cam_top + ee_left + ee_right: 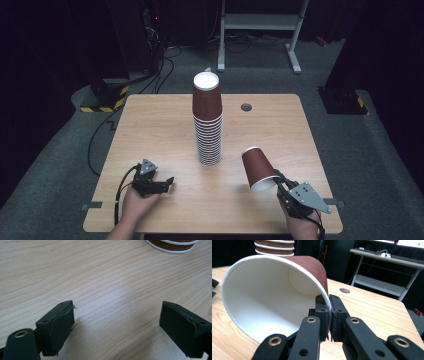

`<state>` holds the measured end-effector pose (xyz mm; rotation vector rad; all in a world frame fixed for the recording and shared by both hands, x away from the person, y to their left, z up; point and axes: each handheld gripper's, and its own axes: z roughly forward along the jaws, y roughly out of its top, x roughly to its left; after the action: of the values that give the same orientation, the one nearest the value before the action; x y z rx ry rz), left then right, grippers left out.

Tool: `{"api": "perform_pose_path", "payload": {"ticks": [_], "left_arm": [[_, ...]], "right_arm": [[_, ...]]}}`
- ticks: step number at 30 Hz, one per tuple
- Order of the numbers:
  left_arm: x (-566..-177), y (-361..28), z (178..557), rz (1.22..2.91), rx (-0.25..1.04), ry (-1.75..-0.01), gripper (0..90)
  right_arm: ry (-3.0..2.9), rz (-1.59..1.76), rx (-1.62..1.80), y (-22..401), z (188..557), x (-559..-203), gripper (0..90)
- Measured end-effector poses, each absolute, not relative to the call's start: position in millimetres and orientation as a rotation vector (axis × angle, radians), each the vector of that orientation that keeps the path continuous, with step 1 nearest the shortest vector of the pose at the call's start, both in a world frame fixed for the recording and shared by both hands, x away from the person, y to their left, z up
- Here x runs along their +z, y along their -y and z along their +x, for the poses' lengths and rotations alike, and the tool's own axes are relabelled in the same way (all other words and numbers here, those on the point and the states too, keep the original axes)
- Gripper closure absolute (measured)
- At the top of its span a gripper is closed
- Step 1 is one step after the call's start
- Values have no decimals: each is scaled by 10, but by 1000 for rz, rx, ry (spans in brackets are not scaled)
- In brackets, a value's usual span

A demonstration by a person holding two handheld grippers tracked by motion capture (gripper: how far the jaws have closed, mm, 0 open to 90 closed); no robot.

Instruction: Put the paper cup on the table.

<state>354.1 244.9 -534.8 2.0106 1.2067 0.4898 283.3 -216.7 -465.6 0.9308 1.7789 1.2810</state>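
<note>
At the near right corner of the pale wooden counter (150,125), the right tool (329,305) pinches the rim of a brown paper cup with a white inside (258,168), tilted above the counter. The left tool (169,182) rests empty, jaws apart, near the tall stack of upturned brown cups (207,120).

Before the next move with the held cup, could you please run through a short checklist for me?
1. Right claw pinches the rim of the paper cup: ok.
2. Cup is clear of the table, tilted, mouth toward the person: ok.
3. Stack of cups stands upright: ok.
4. Left claw is open and holds nothing: ok.
5. Path from cup to stack top is free: ok.
6. Grip firm enough for a swing: cannot tell.
</note>
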Motion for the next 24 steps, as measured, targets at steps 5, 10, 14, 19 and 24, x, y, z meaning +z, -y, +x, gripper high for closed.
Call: {"api": "perform_pose_path", "payload": {"ticks": [5,10,14,19,24], "left_arm": [[-5353,-2429,3548,2042,471,-1186,136],[-5358,-2414,3549,2052,476,-1198,136],[-5361,-2404,3545,2065,489,-1191,128],[-5363,-2386,3530,2080,508,-1187,127],[-5363,-2387,3536,2081,506,-1183,131]], "right_arm": [[-1834,937,1228,2165,2870,-4613,858],[-1899,949,1186,2125,2918,-4553,858],[-1944,937,1148,2091,2960,-4477,858],[-1999,941,1103,2067,2997,-4422,858],[-2068,957,1034,2067,3047,-4354,858]]}}
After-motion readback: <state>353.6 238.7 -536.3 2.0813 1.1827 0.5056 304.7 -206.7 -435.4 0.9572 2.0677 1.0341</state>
